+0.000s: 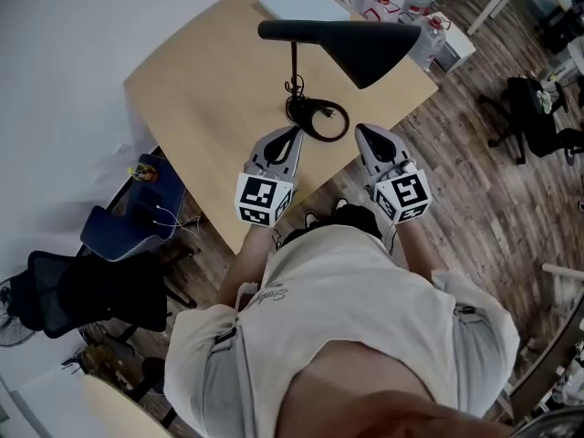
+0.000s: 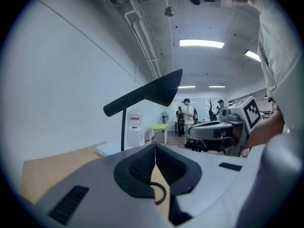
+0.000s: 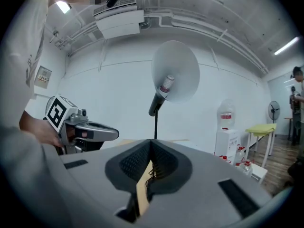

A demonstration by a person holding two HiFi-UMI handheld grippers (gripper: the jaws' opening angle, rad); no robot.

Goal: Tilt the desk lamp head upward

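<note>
Head view: the desk lamp (image 1: pixel 301 31) stands on the wooden desk (image 1: pixel 201 89) close to its near edge, with its open ring base (image 1: pixel 346 121) just ahead of both tools
Lamp head (image 1: pixel 370 53): a dark cone shade on a long narrow neck, carried atop a thin upright stem (image 1: pixel 294 67); it reaches out toward the desk's right corner, mouth turned toward the person's side
Left gripper (image 1: pixel 292 137): jaws pressed together on nothing in the left gripper view; tips over the near edge, just left of the ring base and apart from it
Right gripper (image 1: pixel 363 132): likewise clenched and empty in its own view; tips by the near edge, right of the base, clear of the lamp
Right gripper view: the shade mouth faces this tool with the bulb (image 3: pixel 166 85) showing inside, and the head sits well above the jaw line
Handling: probably thin sheet metal, light and stiff, with smooth paint that may slip between hard pads; the joint at the stem top likely turns with some friction
Hold: the shade rim or the narrow neck looks best, and the jaws would have to open first
Risk: the ring base looks light, so an upward push could rock or slide the lamp; steadying the stem with the other tool seems wise
</note>
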